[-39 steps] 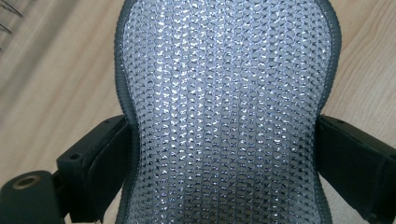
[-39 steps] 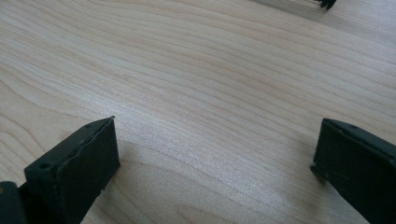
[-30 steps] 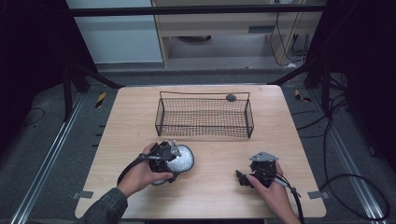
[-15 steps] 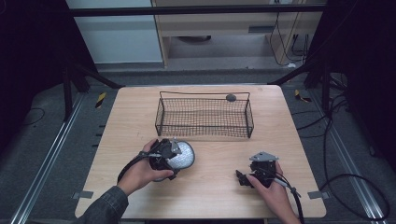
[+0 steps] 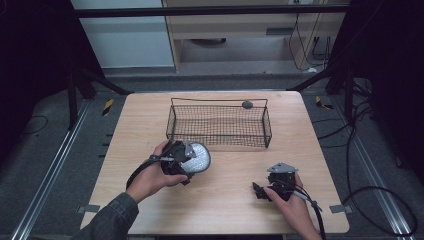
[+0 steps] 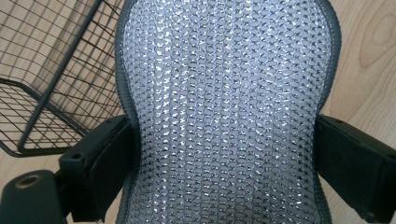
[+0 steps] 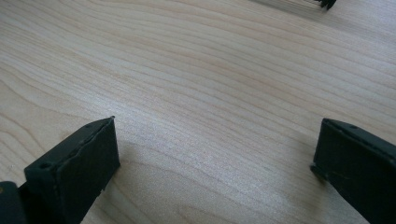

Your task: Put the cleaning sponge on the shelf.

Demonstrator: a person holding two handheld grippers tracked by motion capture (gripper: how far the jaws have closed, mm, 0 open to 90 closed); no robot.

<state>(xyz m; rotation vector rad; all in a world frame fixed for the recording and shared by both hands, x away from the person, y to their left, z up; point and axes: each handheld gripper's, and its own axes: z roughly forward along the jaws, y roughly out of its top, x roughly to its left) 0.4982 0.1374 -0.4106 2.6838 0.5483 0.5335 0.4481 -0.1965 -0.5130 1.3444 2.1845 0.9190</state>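
Taking the black wire basket (image 5: 218, 123) at the middle of the counter (image 5: 125, 125) as the landmark: just in front of its left end, on the person's side, the left hand (image 5: 150, 176) holds the left tongs (image 5: 192, 159). These tongs are pinching a silvery mesh pad (image 5: 199, 157), a rounded piece of shiny woven netting with a dark grey bound edge. In the left gripper view the pad (image 6: 229, 112) runs up between the two black jaws, which press its sides in where they clamp it, and the basket's wire wall (image 6: 51, 79) stands close at the upper left, with bare wood beyond the pad at the right. From above, the pad sits very near the basket's front wall; whether it touches the wire cannot be told.

On the basket's far rim, towards its right end, sits a small dark round object (image 5: 247, 104).

In front of the basket's right end and well apart from it, near the counter's front edge, the right hand (image 5: 292, 205) holds the right tongs (image 5: 260, 191), topped by a grey three-cornered plate. In the right gripper view the jaws are spread wide with nothing between them, low over the pale wood grain of the counter (image 7: 210, 93). A black cable (image 5: 315, 212) trails back from these tongs along the forearm.
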